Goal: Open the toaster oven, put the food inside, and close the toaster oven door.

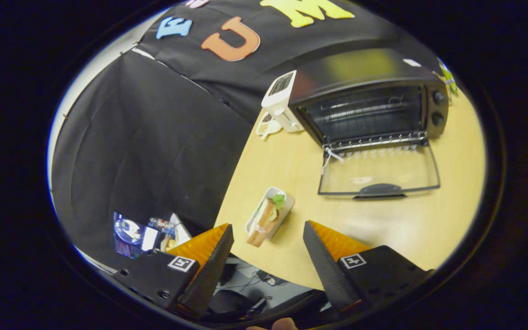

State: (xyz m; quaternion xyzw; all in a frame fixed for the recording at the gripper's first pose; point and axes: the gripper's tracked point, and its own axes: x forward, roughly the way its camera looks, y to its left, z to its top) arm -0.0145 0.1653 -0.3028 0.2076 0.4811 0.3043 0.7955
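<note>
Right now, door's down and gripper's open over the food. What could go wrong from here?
1. The sandwich overhangs its small white tray; gripper fingers could pinch the food alone and drag it off.
2. The open glass door lies flat across the path to the toaster oven; a low carry may clip it.

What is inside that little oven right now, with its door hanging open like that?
Inside the toaster oven only a bare wire rack shows; the deeper corners are too dark to tell. The sandwich lies in its white tray on the table, just ahead of the open gripper.
</note>
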